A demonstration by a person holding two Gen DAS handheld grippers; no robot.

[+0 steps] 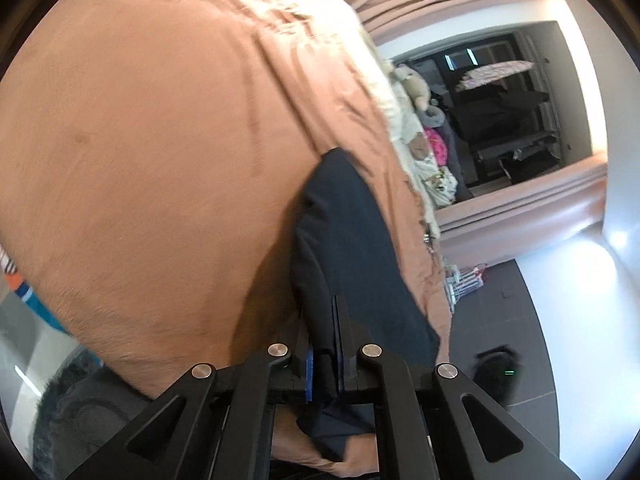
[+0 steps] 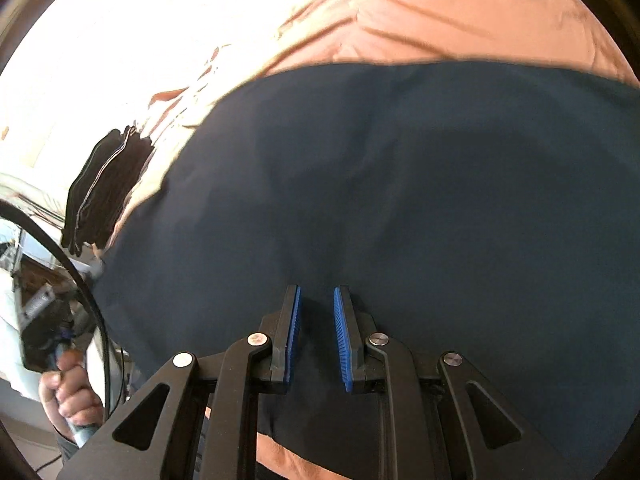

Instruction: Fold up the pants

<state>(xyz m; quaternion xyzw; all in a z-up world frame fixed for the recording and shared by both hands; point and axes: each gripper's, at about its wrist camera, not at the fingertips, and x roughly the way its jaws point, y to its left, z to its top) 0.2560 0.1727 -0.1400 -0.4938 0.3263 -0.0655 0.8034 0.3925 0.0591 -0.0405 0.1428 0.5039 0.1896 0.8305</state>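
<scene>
On a bed (image 1: 132, 152) spread with a salmon-pink cover, the left claw (image 1: 325, 344) pinches a bunched edge of the dark navy pants (image 1: 352, 240), its 2 fingers pressed tight on the cloth near the bed's side. To the right, the pants (image 2: 400, 180) lie broad and nearly flat across the cover, and the right claw (image 2: 316, 320) hovers low over them with its blue pads (image 2: 343, 344) spread apart, gripping nothing. A second stack of dark clothes (image 2: 106, 184) sits beyond, toward the bright far edge. To fold well, the right claw would likely need to close on the matching edge, so both ends lift level and the layers land square rather than skewed. Much stays unclear: motion blur softens both views, the waistband and leg ends cannot be told apart, glare washes out the far side, and how much cloth hangs off the bed is hidden.
</scene>
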